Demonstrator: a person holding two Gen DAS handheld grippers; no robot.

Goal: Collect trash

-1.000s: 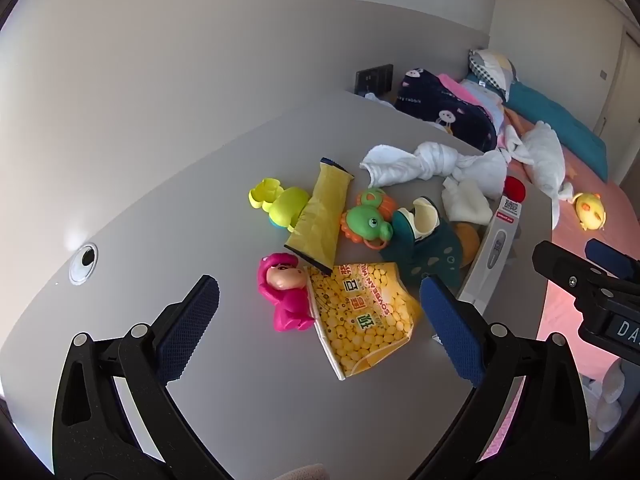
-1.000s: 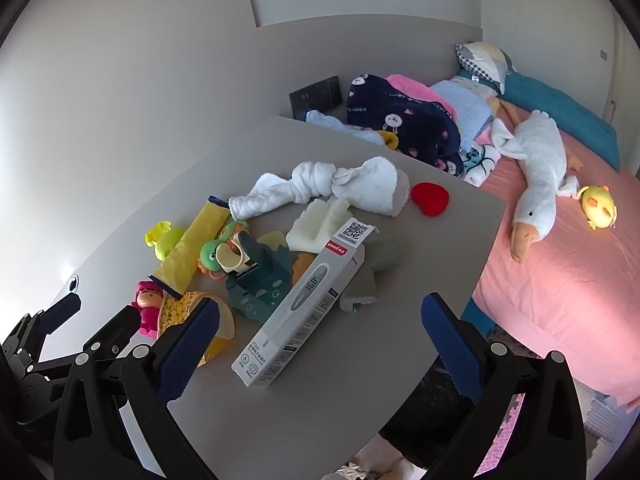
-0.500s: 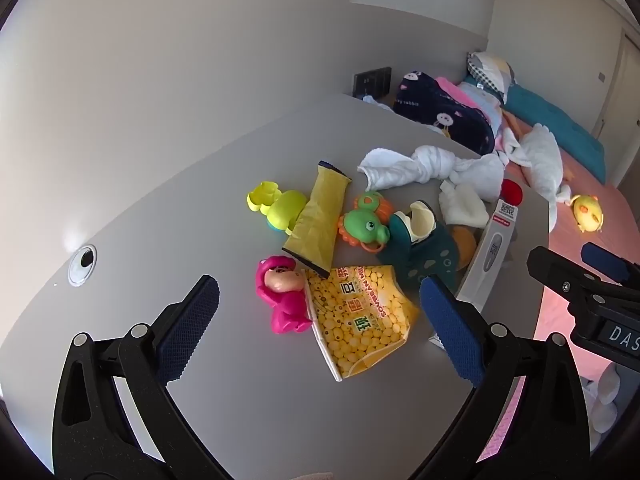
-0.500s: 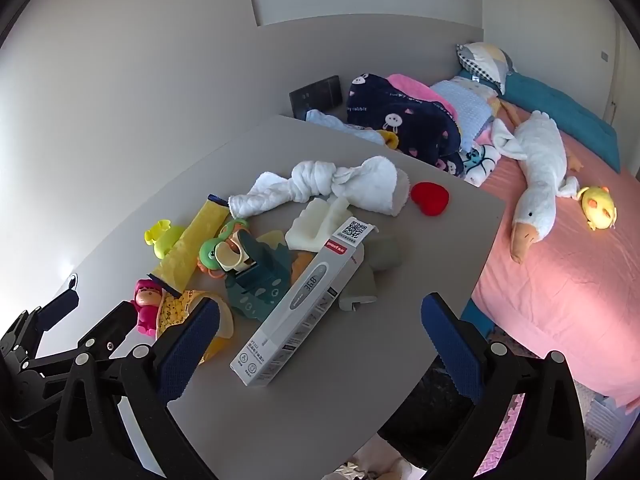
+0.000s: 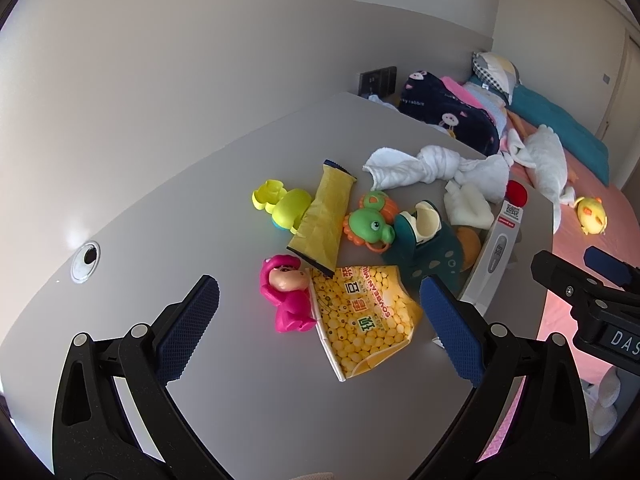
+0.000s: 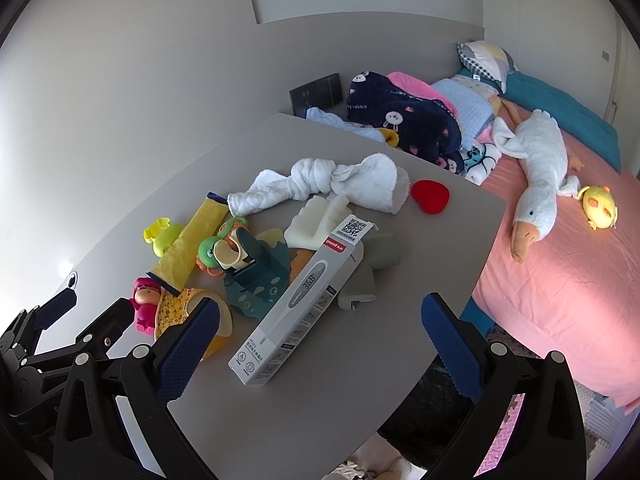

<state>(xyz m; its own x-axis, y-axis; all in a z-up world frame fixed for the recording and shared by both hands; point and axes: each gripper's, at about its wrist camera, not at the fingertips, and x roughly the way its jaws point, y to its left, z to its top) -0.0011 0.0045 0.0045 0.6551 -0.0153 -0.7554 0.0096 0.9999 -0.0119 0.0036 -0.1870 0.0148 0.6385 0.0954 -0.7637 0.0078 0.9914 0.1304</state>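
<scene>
We held the left gripper (image 5: 316,328) with its jaws wide apart and nothing between them, above the table (image 5: 168,216). Just past its fingers, at twelve o'clock, lay the yellow snack bag (image 5: 362,316), touching a pink doll (image 5: 286,298) at its nine o'clock. Our right gripper (image 6: 316,344) was likewise spread and empty, with the thermometer box (image 6: 304,296) lying at twelve o'clock, its near end between the fingers, and a knotted towel (image 6: 328,186) farther out.

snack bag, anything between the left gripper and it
Nothing visible. The open left gripper hovers right over the snack bag. The pink doll touches the bag's left edge and the yellow wrapper overlaps its top corner.
</scene>
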